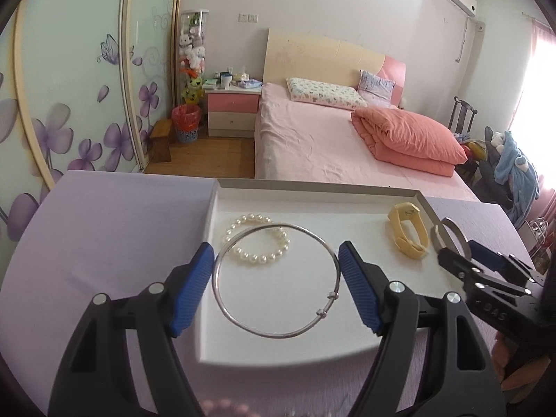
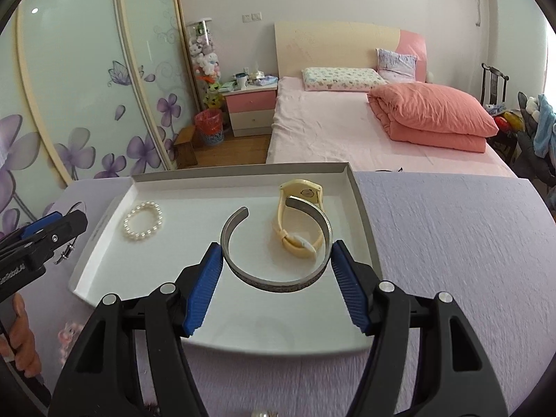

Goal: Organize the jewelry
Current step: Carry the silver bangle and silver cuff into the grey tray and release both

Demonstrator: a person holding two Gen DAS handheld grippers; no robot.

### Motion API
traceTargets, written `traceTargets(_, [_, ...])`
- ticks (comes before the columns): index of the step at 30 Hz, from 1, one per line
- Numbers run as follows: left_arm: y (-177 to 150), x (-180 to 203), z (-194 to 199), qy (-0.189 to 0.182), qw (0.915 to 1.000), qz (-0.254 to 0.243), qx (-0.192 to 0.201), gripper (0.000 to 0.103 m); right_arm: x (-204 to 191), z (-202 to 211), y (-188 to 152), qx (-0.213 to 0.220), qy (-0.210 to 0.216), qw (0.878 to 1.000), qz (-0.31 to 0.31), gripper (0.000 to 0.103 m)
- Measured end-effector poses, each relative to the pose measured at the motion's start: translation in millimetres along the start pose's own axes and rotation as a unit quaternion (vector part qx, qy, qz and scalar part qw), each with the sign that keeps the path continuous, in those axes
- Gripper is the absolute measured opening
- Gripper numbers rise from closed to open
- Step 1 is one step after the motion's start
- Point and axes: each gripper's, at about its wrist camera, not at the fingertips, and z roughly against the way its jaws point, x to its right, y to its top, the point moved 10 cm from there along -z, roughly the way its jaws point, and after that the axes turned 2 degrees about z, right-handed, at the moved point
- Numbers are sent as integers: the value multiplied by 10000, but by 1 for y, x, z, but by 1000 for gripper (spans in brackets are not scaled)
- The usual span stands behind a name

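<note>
My left tool (image 1: 276,285) holds a thin silver bangle (image 1: 222,307) between its blue pads (image 1: 194,288), above the white tray (image 1: 312,187) on the lavender bench (image 1: 104,243). A pearl bracelet (image 1: 243,253) lies in the tray at twelve o'clock from that tool, and a cream watch (image 1: 405,239) at two o'clock. My right wrist view alone shows my right tool (image 2: 276,281) gripping a wide open silver cuff (image 2: 278,283); the cuff appears just in front of the watch (image 2: 299,215). From the left view I see only that tool's tip (image 1: 451,260) and an edge of the cuff (image 1: 457,234).
</note>
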Motion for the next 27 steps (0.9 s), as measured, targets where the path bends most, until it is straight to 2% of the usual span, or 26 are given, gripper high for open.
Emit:
traceTargets(5, [6,5,-29,-71,9997,91,-218,73,5,-33,0,-359,-125,9992,-108,66])
traceTargets(9, [7,5,-45,-39,9995,44,-298,73,7,-45,0,-459,-164,9987,-141,66])
traceTargets(18, [6,8,-67,-97,9989,72,-446,73,0,-46,-3,-440,-186,9988,82,66])
traceTargets(22, [4,8,-72,-77,9988,56,-481,73,-3,-37,1,-261,-144,9993,207,79])
traceTargets(27, [2,8,-77,-26,9987,27,-514,73,-2,-29,0,-149,-124,9994,294,79])
